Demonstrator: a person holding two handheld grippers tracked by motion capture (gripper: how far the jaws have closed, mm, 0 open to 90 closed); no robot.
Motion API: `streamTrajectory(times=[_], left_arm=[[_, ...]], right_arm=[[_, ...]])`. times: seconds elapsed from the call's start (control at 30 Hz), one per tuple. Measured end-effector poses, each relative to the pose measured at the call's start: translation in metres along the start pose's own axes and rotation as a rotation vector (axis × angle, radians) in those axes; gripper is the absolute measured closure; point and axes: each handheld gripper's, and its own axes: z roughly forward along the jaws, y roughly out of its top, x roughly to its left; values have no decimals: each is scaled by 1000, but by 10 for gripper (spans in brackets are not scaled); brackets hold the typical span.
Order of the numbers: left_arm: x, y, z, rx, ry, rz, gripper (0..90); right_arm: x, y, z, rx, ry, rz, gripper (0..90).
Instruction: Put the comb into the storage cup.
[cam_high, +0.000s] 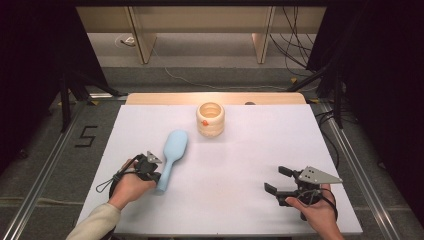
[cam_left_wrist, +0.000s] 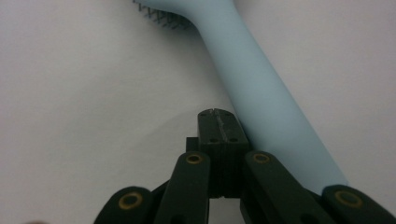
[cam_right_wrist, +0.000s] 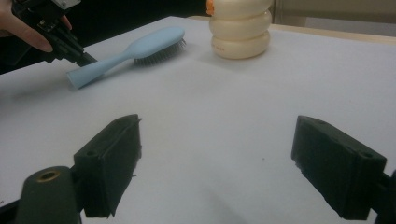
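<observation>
A light blue hairbrush (cam_high: 172, 152) lies bristles down on the white table (cam_high: 240, 165), its handle pointing toward the person. My left gripper (cam_high: 155, 175) is shut with nothing between its jaws. In the left gripper view its joined tips (cam_left_wrist: 217, 125) rest right against the left side of the brush handle (cam_left_wrist: 266, 102). My right gripper (cam_high: 276, 179) stands open at the front right, just above the table, with nothing between its jaws. The right gripper view has its own two jaws wide apart (cam_right_wrist: 217, 163), and farther off the hairbrush (cam_right_wrist: 135, 49) and the left gripper (cam_right_wrist: 70, 46) at its handle.
A cream ribbed cup (cam_high: 210, 119) with a small orange mark stands at the back middle of the table; it is also in the right gripper view (cam_right_wrist: 240, 28). A wooden strip (cam_high: 165, 98) runs along the far edge. Cables lie on the floor beyond.
</observation>
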Motion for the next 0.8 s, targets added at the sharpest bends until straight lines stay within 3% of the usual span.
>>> streamTrajectory(times=[0.43,0.8], left_arm=[[-12,3,1,0,3,47,896],[-11,3,1,-5,-9,37,892]], right_arm=[[1,0,0,-7,2,-3,171],[1,0,0,-6,2,-2,171]])
